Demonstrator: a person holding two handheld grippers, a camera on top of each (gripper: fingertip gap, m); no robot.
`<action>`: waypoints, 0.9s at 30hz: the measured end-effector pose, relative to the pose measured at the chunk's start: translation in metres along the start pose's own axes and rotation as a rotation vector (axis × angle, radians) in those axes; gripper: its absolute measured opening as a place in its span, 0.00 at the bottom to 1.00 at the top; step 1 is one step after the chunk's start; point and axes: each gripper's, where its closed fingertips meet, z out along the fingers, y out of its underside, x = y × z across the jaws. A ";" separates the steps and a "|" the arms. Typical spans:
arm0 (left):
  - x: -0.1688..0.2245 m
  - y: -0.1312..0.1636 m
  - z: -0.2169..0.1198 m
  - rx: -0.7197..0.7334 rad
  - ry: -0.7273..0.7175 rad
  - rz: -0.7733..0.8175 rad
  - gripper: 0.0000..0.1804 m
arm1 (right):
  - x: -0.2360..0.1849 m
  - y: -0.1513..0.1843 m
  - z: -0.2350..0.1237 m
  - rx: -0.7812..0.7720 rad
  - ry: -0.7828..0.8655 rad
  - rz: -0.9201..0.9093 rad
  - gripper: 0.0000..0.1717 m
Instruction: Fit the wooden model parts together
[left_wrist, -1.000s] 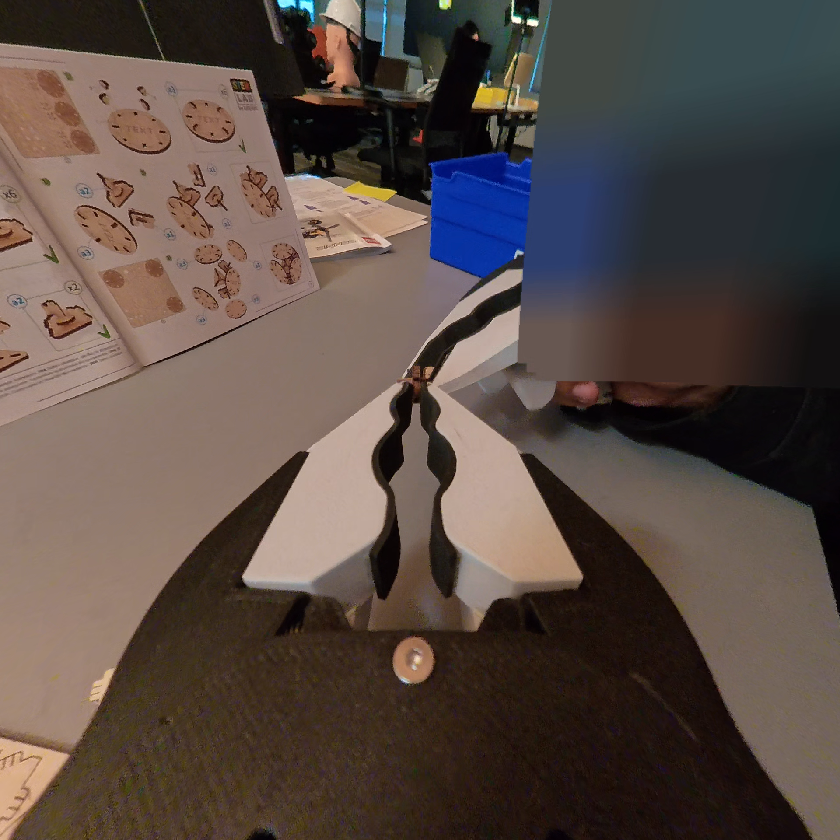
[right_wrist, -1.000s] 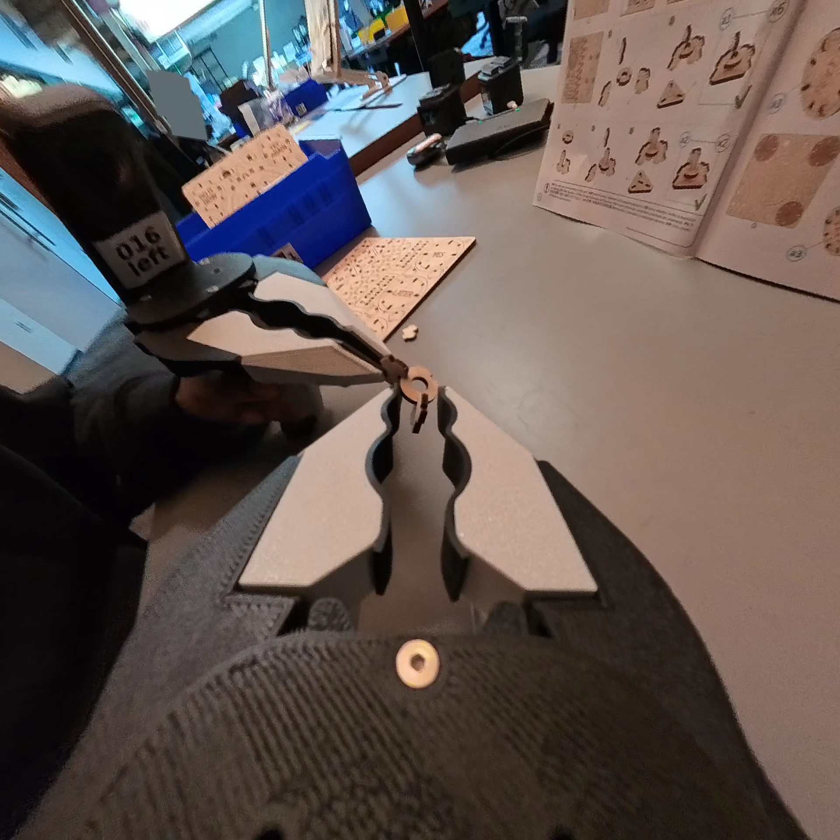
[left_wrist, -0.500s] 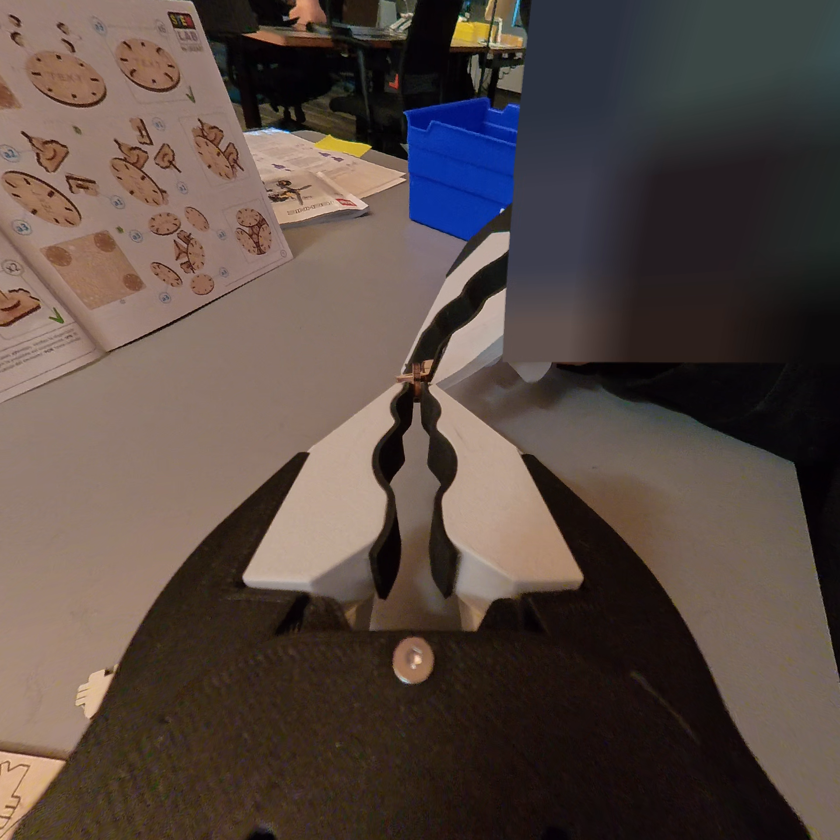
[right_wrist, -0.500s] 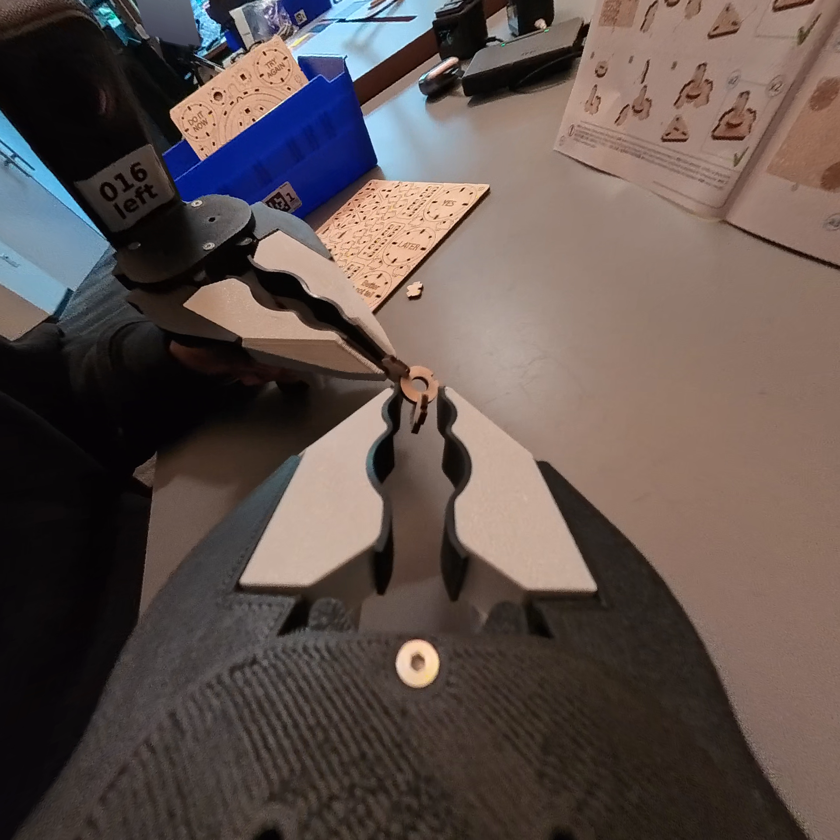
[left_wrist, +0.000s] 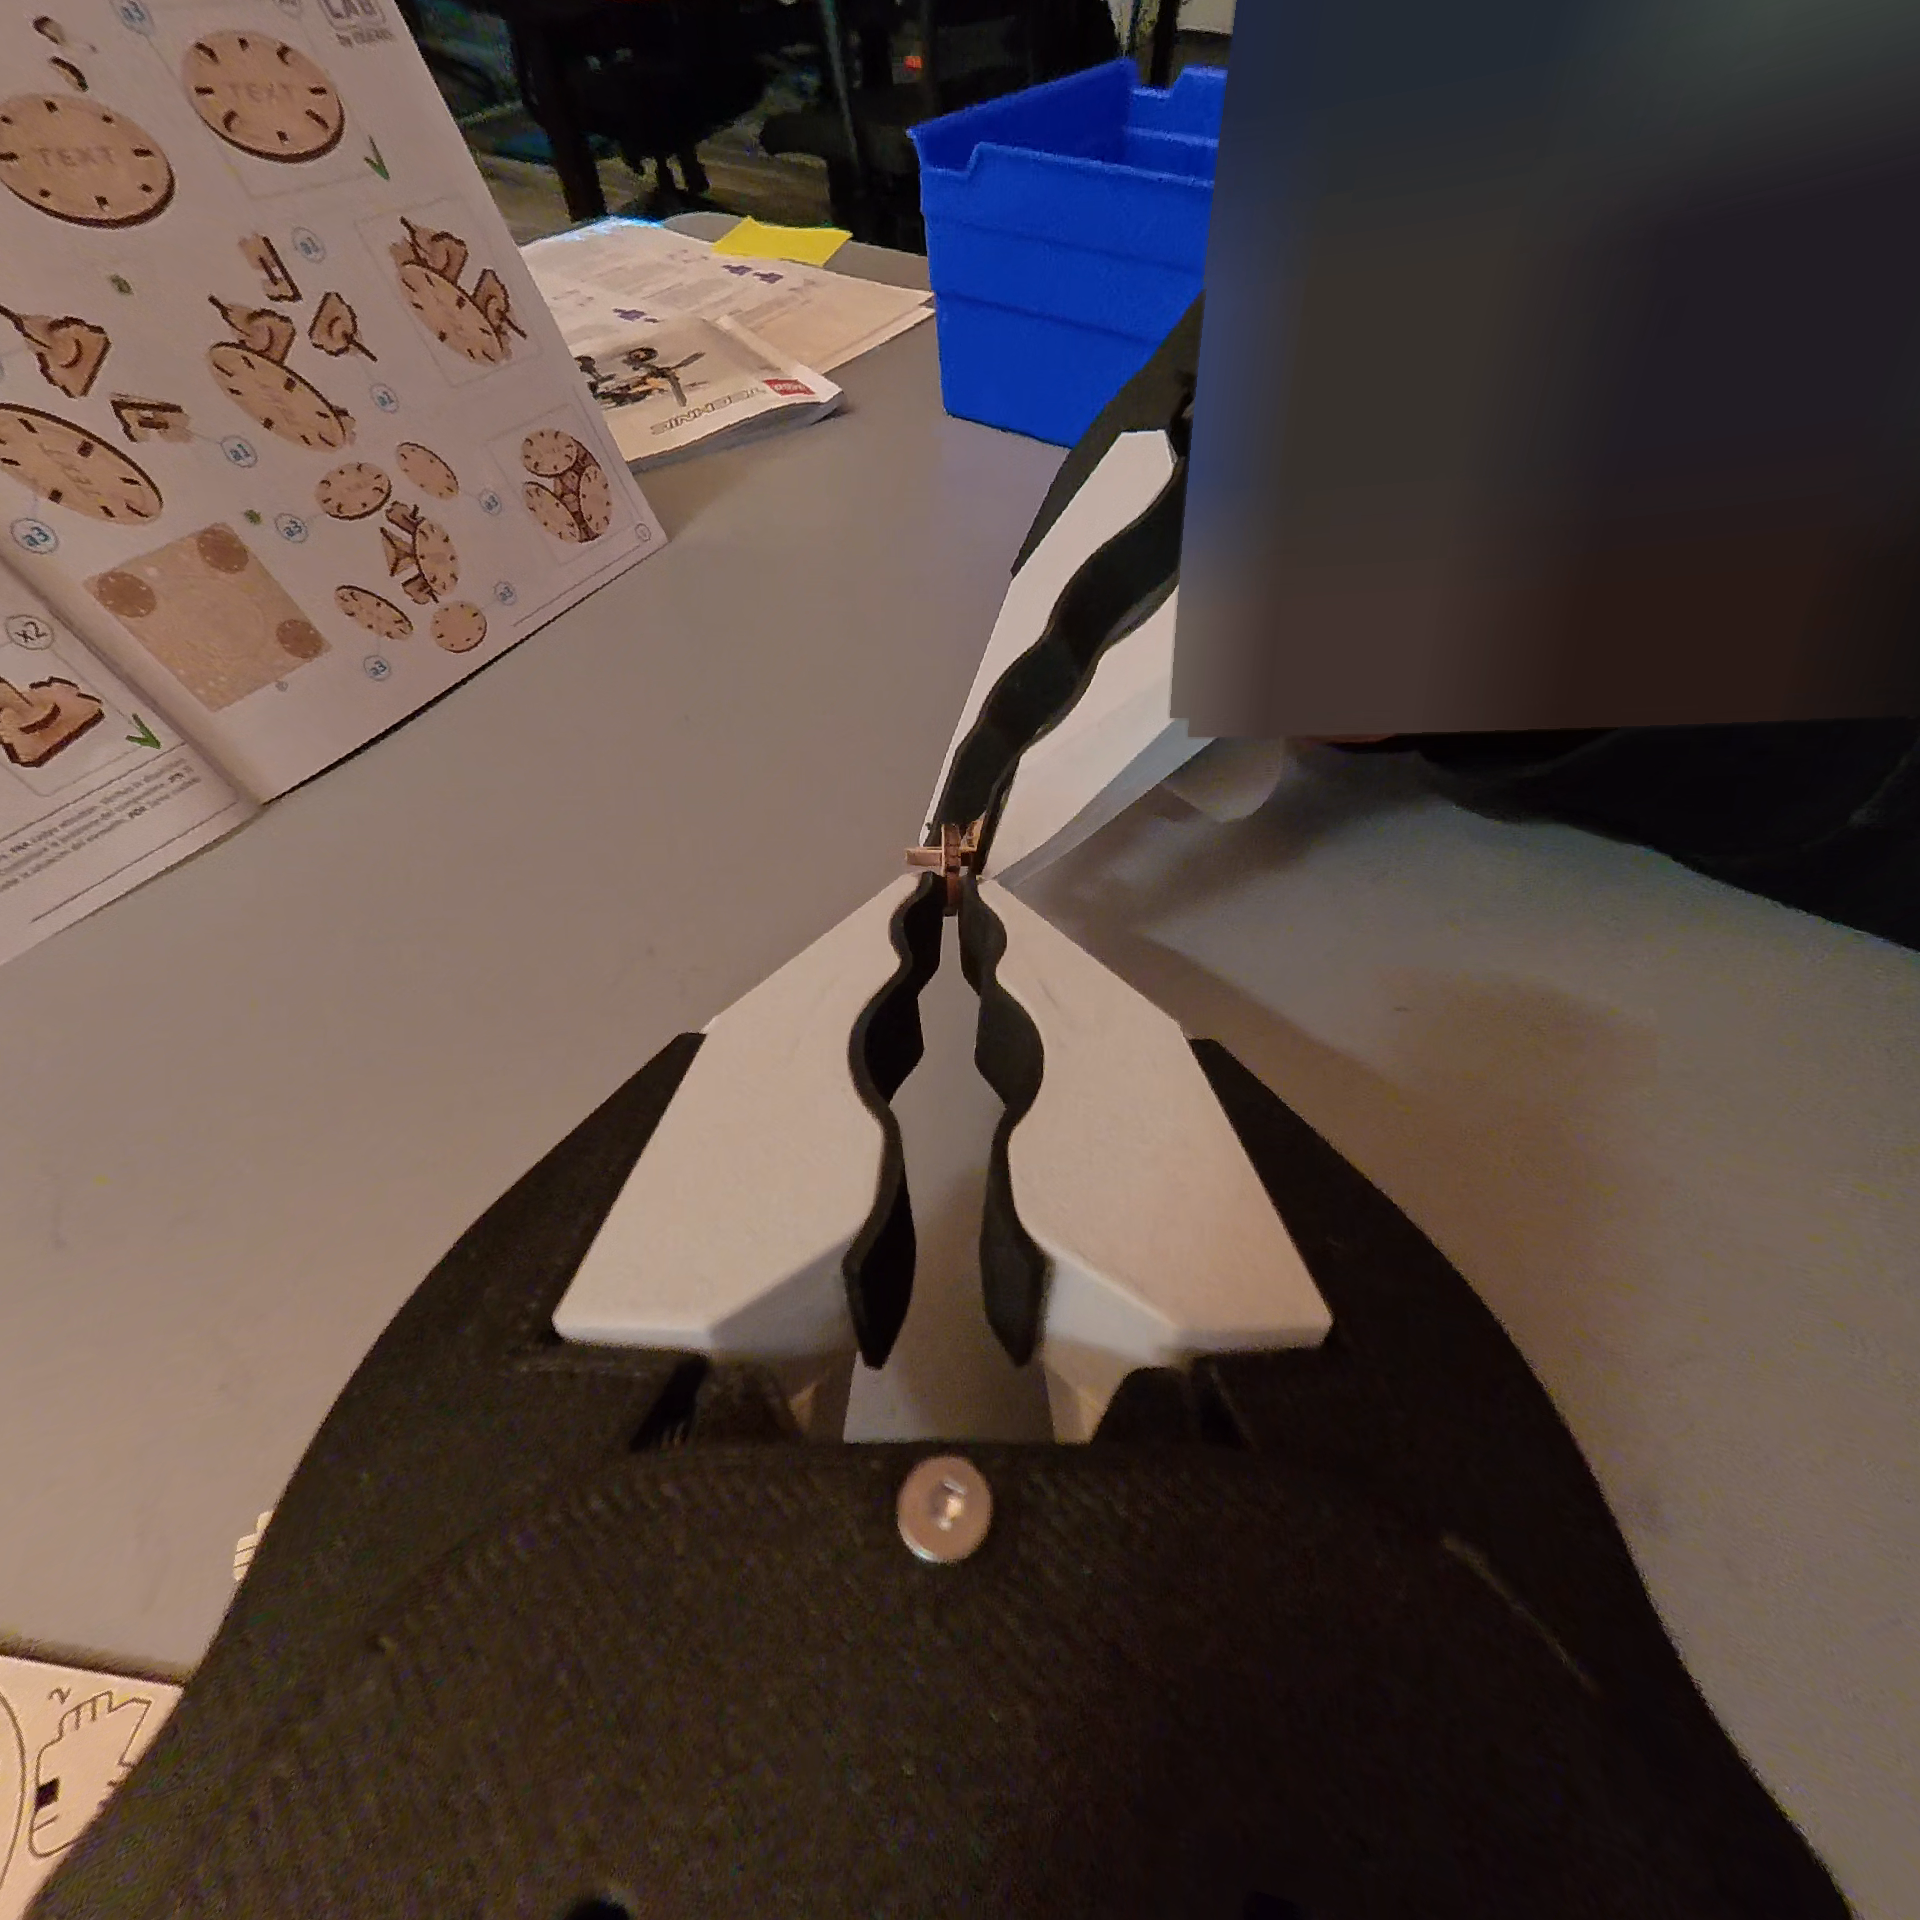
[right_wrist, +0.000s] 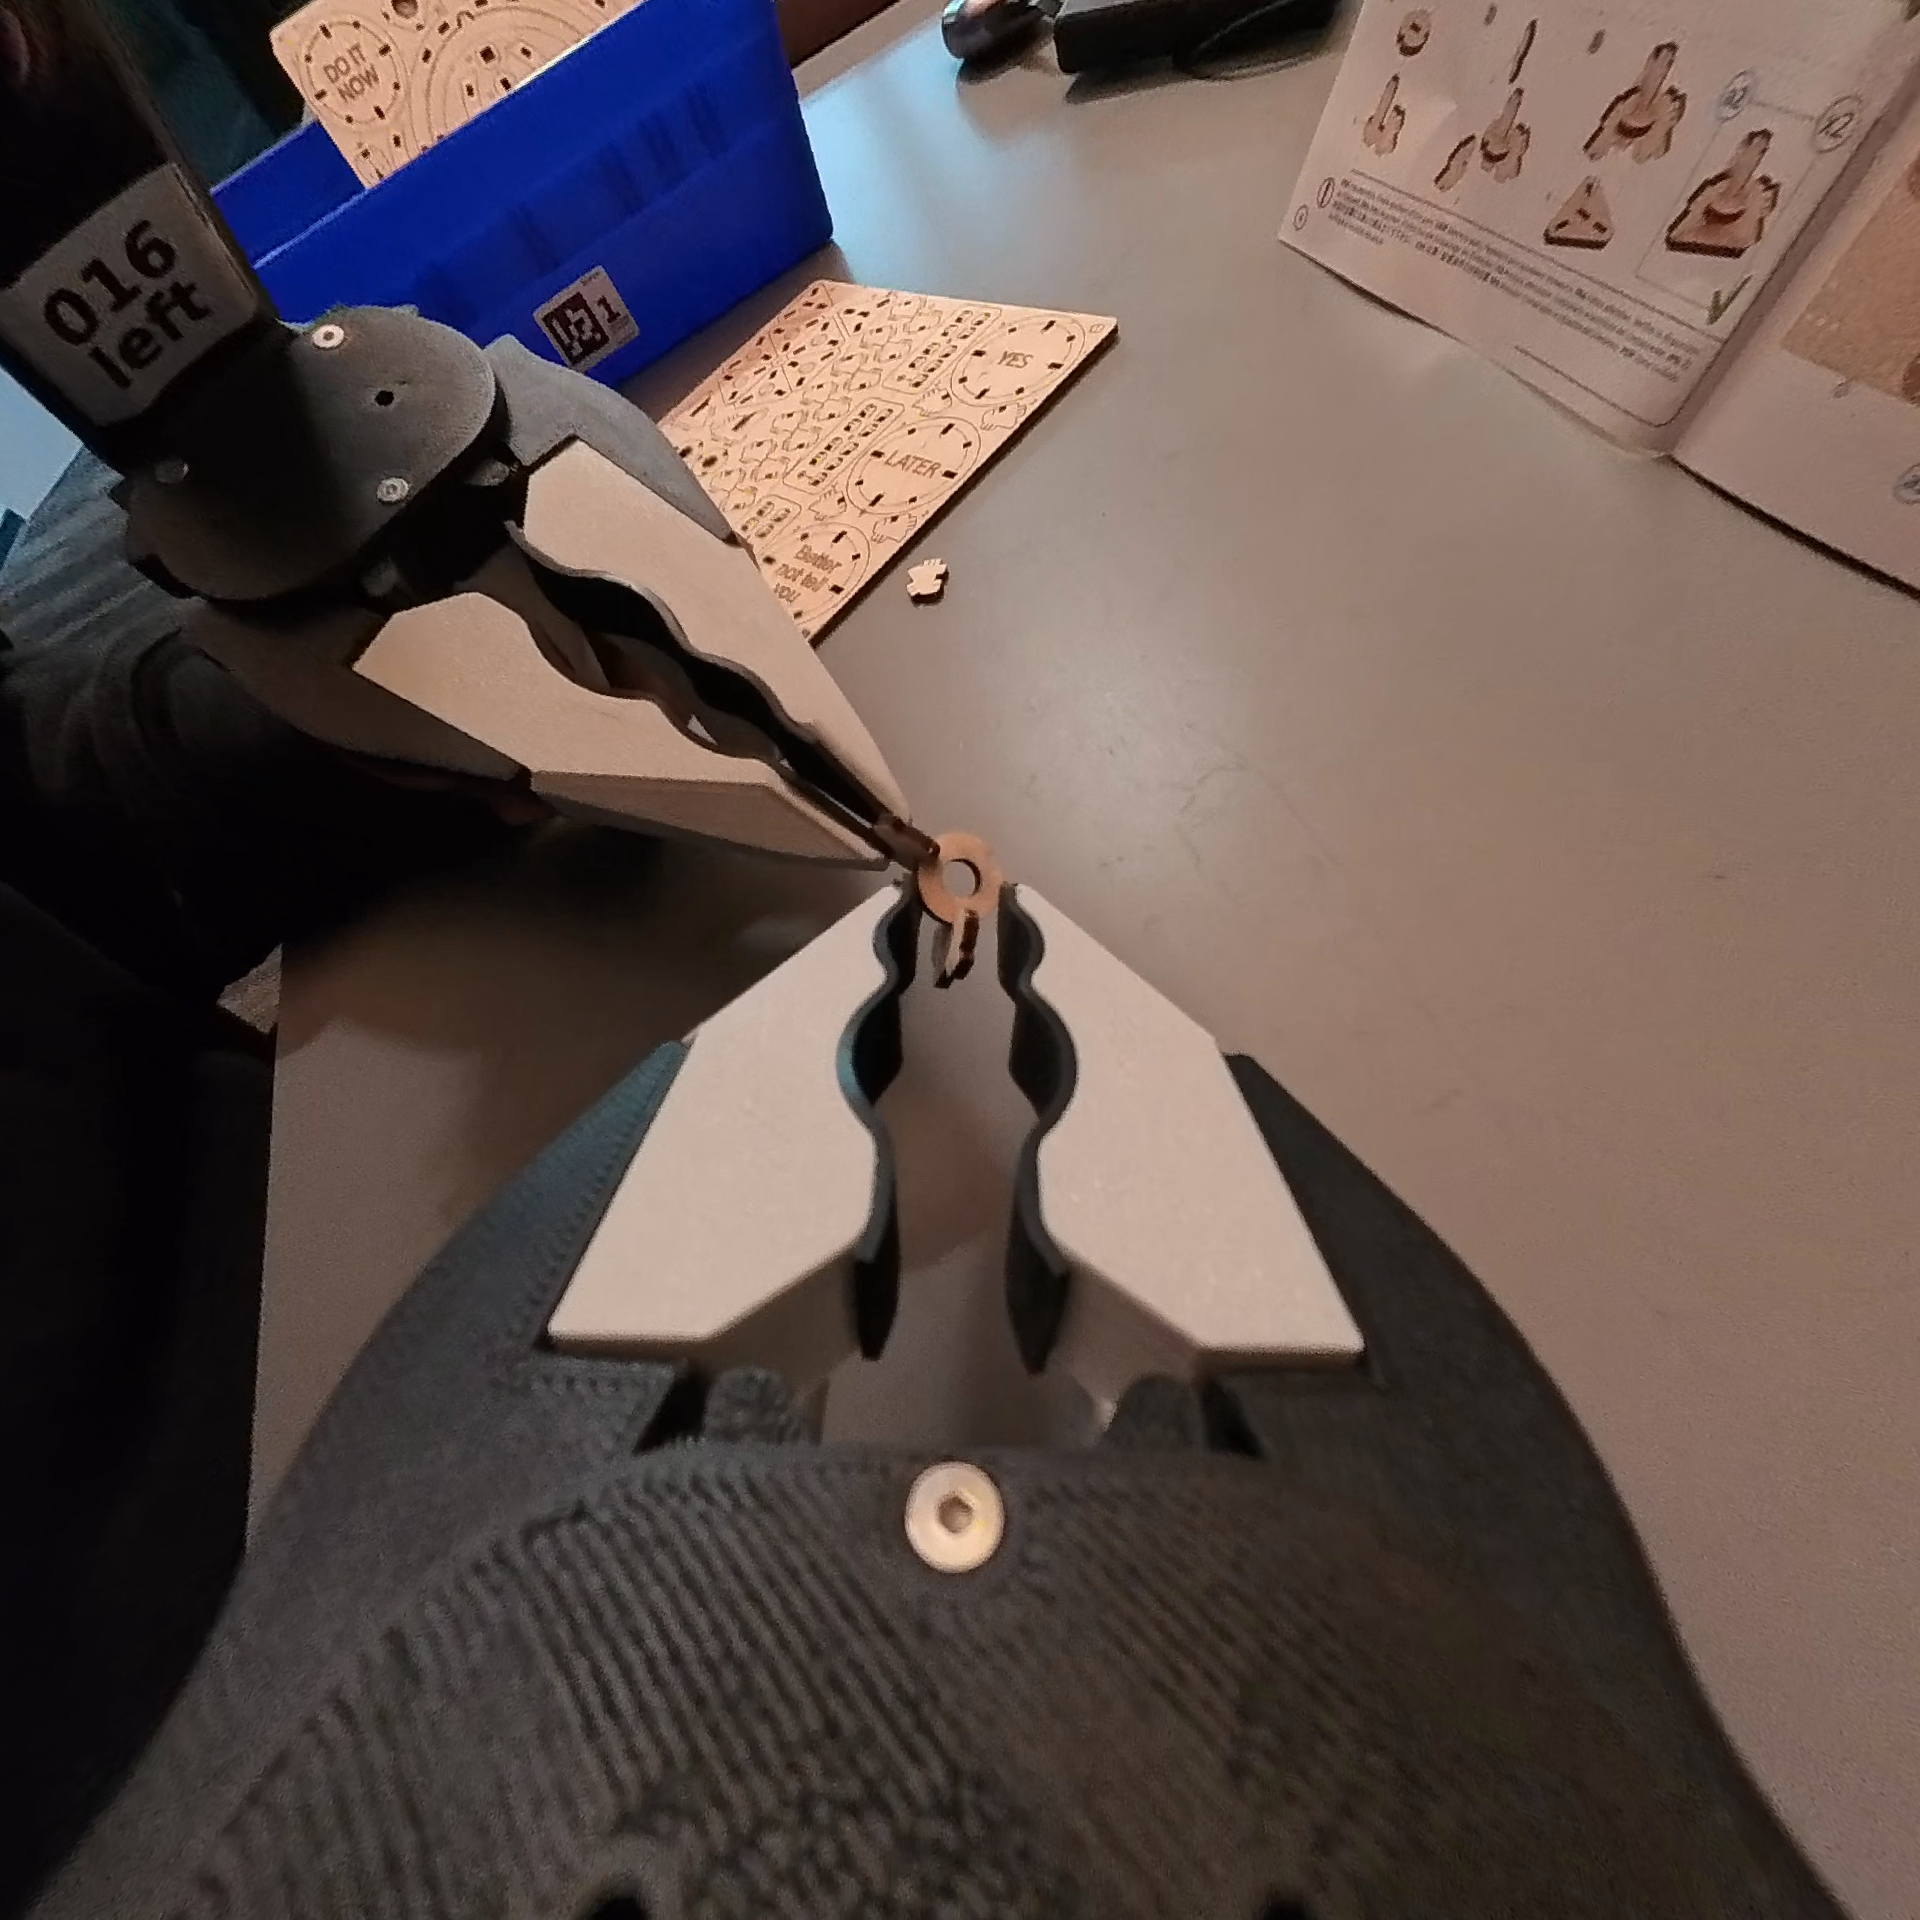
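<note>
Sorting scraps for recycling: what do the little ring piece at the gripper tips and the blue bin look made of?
Ring piece: probably thin laser-cut plywood; pale matte face, dark burnt-looking edges, like the cut sheet nearby. Blue bin: apparently moulded plastic; uniform colour, ribbed wall.

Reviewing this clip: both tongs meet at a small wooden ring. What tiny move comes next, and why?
Probably close the right tongs gently on the small hanging piece while the left tongs hold steady. The left tongs are shut on a thin wooden bit that meets the wooden ring. The hanging piece sits tilted under the ring, with a gap to both pads.
</note>
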 end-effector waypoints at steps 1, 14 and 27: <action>0.000 0.001 0.000 -0.005 0.000 0.005 0.01 | 0.000 0.001 0.000 -0.004 0.003 -0.006 0.07; -0.002 0.015 0.003 -0.118 -0.018 0.017 0.00 | 0.003 0.008 0.006 -0.076 0.118 -0.198 0.07; -0.004 0.020 0.003 -0.131 0.001 -0.020 0.04 | 0.001 0.010 0.013 -0.069 0.118 -0.229 0.08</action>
